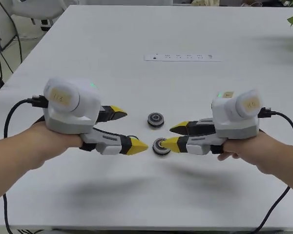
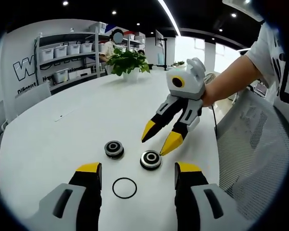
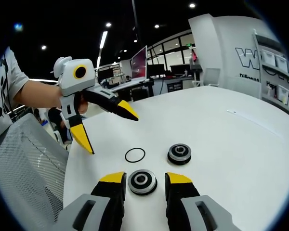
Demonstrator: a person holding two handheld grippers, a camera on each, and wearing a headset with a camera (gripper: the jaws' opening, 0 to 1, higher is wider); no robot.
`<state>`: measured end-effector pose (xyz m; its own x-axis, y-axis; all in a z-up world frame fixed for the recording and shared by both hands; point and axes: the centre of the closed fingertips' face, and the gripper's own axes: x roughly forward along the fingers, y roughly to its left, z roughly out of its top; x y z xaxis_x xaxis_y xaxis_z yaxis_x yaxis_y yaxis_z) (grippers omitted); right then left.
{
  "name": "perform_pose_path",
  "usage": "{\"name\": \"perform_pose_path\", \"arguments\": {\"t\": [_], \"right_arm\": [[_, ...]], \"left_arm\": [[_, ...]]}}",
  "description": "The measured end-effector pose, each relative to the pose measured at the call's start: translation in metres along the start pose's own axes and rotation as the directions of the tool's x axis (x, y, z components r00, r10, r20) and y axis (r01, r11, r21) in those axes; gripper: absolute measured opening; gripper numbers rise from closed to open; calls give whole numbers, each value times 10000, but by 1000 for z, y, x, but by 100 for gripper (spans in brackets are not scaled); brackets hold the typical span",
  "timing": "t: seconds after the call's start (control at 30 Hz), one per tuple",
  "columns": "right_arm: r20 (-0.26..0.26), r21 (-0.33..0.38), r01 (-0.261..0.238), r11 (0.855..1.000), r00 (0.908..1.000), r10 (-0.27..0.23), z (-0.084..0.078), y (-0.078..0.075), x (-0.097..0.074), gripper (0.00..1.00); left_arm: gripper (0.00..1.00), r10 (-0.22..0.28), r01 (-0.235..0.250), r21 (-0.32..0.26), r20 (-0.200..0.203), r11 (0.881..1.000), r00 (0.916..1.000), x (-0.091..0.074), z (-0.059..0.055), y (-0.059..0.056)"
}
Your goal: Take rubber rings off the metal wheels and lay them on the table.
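Head view: over the white desk (image 1: 195, 29) the left tongs (image 1: 132, 130) gape wide, and the right tongs (image 1: 168, 137) stand parted at the near metal wheel (image 1: 160, 146), with the far wheel (image 1: 156, 120) just beyond. Left gripper view: a loose rubber ring (image 2: 124, 187) lies flat on the desk between the left jaws. Right gripper view: the near wheel sits between the parted right jaws, ungripped.

White table (image 1: 136, 34), wall shelving (image 2: 62, 60), ceiling spotlights (image 2: 114, 12) (potted plant (image 2: 127, 61) at far end)
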<state>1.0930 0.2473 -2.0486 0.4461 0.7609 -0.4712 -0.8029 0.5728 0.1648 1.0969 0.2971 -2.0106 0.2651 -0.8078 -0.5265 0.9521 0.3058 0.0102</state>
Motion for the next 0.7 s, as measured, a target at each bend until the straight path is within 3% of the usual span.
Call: {"name": "perform_pose_path", "arguments": {"t": [0.7], "right_arm": [[-484, -99, -16, 9999, 9988, 12, -22, 5, -2, 26]], "left_arm": [[40, -596, 600, 78, -431, 9982, 9973, 27, -8, -14]]}}
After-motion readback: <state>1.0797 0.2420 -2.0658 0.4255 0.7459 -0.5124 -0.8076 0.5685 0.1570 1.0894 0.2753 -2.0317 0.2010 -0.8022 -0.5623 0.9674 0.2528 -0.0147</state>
